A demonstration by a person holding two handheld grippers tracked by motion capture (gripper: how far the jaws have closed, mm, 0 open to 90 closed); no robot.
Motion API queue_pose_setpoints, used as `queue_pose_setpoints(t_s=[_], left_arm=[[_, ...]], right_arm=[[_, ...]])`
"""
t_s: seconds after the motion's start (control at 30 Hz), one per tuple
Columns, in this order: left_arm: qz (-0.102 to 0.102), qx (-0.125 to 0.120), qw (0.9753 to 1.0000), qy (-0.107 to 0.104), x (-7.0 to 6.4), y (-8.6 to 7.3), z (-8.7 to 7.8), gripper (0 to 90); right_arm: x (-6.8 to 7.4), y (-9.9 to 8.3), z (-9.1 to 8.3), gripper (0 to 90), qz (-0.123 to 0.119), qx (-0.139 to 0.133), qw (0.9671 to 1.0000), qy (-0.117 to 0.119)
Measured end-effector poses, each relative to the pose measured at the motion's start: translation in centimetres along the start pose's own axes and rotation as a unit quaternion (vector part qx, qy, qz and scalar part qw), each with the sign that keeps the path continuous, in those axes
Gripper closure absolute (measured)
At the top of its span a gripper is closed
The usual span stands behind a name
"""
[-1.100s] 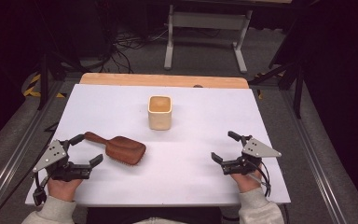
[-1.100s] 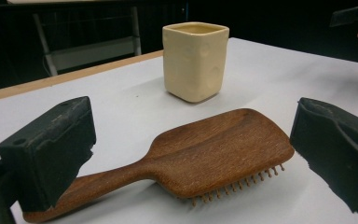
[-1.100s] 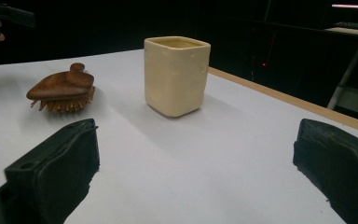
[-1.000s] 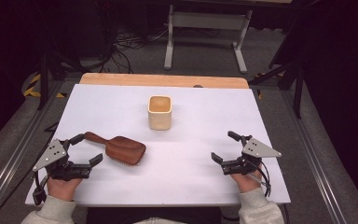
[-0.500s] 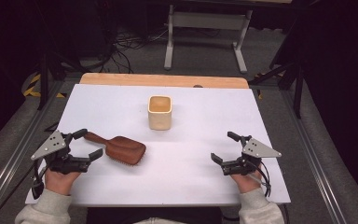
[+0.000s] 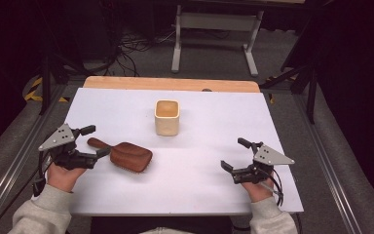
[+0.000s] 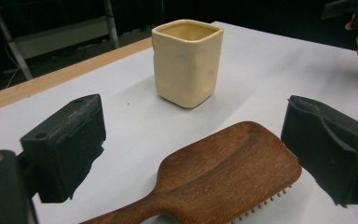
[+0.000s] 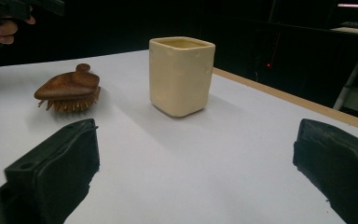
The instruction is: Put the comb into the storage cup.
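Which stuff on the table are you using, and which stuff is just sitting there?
Being used:
- wooden hairbrush, bristles down, its handle between the open jaws of the left tool
- cream square cup, standing upright just beyond the brush

Just sitting there:
- right tool, open over bare table
- metal stand on the floor behind

both forearms come in from the near edge in grey sleeves, each hand wrapped around a claw. the left claw (image 6: 91, 141) sits at the left side, wrist angled inward, its two black jaws spread wide with nothing between them. the right claw (image 6: 234, 155) rests low at the right side, pointing inward, jaws likewise spread wide apart.
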State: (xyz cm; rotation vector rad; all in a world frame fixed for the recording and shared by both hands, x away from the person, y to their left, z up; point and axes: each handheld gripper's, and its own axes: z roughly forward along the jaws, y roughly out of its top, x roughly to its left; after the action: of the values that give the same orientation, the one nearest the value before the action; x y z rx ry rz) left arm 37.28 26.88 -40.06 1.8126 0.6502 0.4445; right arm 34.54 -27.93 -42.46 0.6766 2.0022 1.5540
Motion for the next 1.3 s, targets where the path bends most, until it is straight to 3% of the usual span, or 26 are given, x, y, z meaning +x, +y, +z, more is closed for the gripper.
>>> queue_pose_setpoints(t_s=[0.13, 0.37, 0.57, 0.67, 0.77, 0.8, 0.97, 1.03, 1.2, 1.23, 1.3], left_arm=[[0.006, 0.010, 0.9999, -0.001, 0.6, 0.5, 0.3, 11.7], [0.009, 0.030, 0.9989, -0.035, 1.6, 0.9, 0.7, 27.3], [-0.002, 0.054, 0.9979, -0.035, 2.0, 1.1, 1.1, 65.1], [0.005, 0.093, 0.9948, -0.041, 2.5, 1.4, 1.6, 86.4], [0.017, 0.120, 0.9918, -0.039, 2.8, 1.8, 2.0, 90.0], [0.017, 0.120, 0.9918, -0.039, 2.8, 1.8, 2.0, 90.0], [0.043, 0.181, 0.9821, -0.028, 3.3, 2.7, 3.2, 90.0], [0.057, 0.211, 0.9756, -0.024, 3.5, 3.1, 3.8, 90.0], [0.069, 0.261, 0.9628, -0.017, 3.8, 3.6, 5.2, 90.0], [0.069, 0.266, 0.9613, -0.018, 3.8, 3.6, 5.4, 90.0], [0.074, 0.286, 0.9552, -0.015, 4.0, 3.5, 6.0, 90.0]], right_arm=[[0.0, 0.0, 0.0, 0.9, 0.000, 0.000, 1.0000, 0.001], [0.0, -0.1, 0.1, 0.9, 0.000, 0.004, 1.0000, 0.005], [0.0, 0.0, 0.0, 0.9, 0.005, -0.002, 0.9999, 0.010], [0.0, -0.1, 0.0, 0.9, 0.006, -0.002, 0.9999, 0.010], [0.0, -0.1, -0.1, 0.9, 0.008, -0.002, 0.9999, 0.011], [0.0, -0.1, -0.1, 0.9, 0.008, -0.002, 0.9999, 0.011], [0.0, -0.1, -0.1, 0.9, 0.007, -0.003, 0.9999, 0.012], [0.0, -0.1, -0.1, 0.8, 0.007, -0.003, 0.9999, 0.012], [0.0, -0.1, -0.1, 0.8, 0.009, -0.003, 0.9999, 0.014], [0.0, -0.1, -0.1, 0.9, 0.009, -0.002, 0.9999, 0.013], [0.0, -0.1, -0.1, 0.9, 0.009, -0.002, 0.9999, 0.014]])
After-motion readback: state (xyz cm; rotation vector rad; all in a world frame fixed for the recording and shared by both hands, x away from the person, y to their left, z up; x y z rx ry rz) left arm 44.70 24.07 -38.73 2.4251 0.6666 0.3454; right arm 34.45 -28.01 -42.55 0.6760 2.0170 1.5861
